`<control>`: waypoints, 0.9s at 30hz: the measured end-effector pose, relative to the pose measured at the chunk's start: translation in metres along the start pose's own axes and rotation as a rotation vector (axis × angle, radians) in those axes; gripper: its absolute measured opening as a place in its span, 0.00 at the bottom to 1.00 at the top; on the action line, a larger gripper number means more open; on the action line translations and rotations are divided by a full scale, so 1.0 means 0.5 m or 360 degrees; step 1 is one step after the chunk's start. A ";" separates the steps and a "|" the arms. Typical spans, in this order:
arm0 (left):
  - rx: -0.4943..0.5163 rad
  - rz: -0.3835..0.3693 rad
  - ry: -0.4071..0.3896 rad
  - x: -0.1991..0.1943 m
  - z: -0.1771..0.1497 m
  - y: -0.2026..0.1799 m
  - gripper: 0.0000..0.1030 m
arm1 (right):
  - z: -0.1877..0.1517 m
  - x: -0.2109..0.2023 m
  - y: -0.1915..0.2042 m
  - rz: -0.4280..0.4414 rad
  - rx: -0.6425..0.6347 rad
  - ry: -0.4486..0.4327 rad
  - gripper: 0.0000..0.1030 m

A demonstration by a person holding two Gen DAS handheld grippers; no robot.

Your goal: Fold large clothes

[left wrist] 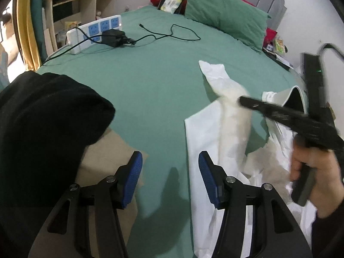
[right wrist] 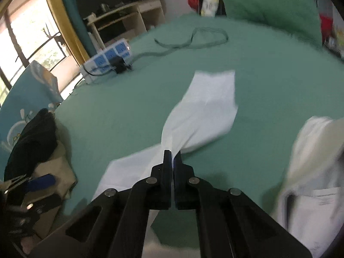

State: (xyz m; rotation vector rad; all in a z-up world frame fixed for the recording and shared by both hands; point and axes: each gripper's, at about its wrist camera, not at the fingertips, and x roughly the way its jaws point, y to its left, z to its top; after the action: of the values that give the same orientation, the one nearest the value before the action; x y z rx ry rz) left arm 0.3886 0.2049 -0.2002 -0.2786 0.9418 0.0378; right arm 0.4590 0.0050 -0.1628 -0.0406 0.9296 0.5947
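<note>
A white garment (left wrist: 228, 129) lies crumpled on the green bed sheet (left wrist: 150, 81), one sleeve stretched toward the pillow. My left gripper (left wrist: 169, 172) is open and empty, hovering over the sheet just left of the garment's edge. My right gripper (left wrist: 243, 101) reaches in from the right, held by a hand. In the right wrist view the right gripper (right wrist: 172, 157) is shut on the white garment's sleeve (right wrist: 206, 111), which trails ahead of it. More of the garment (right wrist: 311, 167) lies bunched to the right.
A black garment (left wrist: 43, 116) and a beige one (left wrist: 107, 157) lie at the bed's near left. A power strip (left wrist: 94, 32) with a charger and cable (left wrist: 172, 34) sits at the far left. A green pillow (left wrist: 225, 13) and a tablet (left wrist: 172, 0) are at the headboard.
</note>
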 end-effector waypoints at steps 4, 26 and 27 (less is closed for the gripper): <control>-0.0025 -0.0069 0.0045 0.003 -0.009 -0.007 0.56 | -0.022 -0.128 0.014 -0.0078 -0.0051 -0.0125 0.02; 0.0041 -0.0211 0.0218 0.041 -0.033 -0.079 0.56 | -0.214 -0.295 -0.103 -0.0337 0.0197 -0.0005 0.70; 0.0037 -0.0212 0.0217 0.042 -0.030 -0.078 0.56 | -0.193 -0.276 -0.092 -0.0311 0.0158 -0.0001 0.70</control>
State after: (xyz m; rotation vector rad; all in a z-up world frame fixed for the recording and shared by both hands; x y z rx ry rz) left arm 0.3952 0.1616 -0.2170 -0.3248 1.0561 -0.1157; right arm 0.3482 -0.1248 -0.1260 -0.0414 0.9411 0.3671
